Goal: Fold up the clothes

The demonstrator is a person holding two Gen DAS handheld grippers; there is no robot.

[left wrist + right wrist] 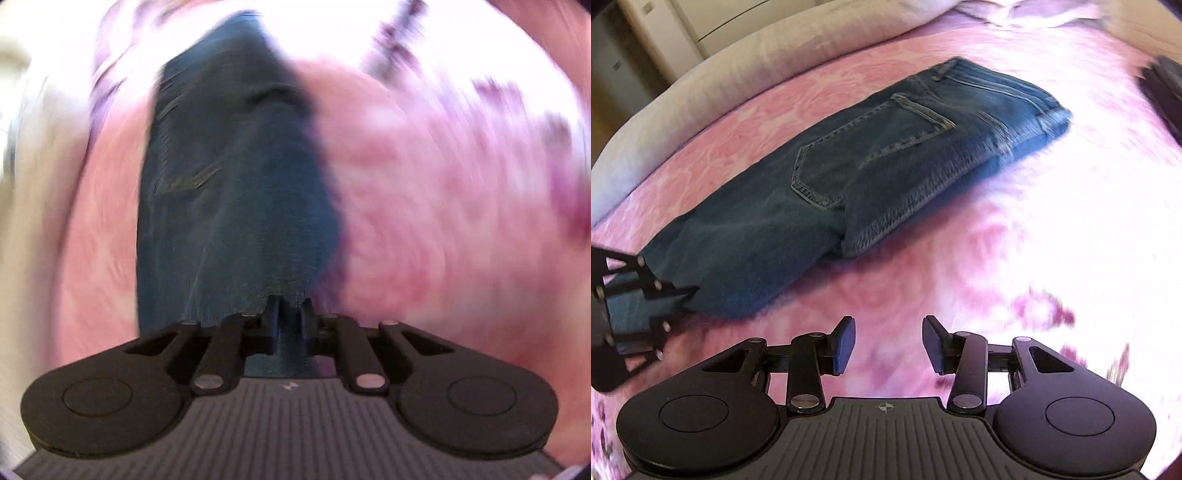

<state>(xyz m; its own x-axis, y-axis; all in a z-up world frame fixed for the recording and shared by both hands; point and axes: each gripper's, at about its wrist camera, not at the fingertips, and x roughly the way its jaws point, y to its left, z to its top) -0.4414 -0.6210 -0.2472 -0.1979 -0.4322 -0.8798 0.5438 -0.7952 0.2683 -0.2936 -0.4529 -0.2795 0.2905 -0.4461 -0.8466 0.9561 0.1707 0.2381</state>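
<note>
Left tongs [290,317]: clamped on the leg end of the jeans [236,177] | Right tongs [889,345]: pads apart, nothing between them, above the bedspread [1015,229] | Jeans: folded, flat on the pink bedspread, back pocket [864,147] up
</note>
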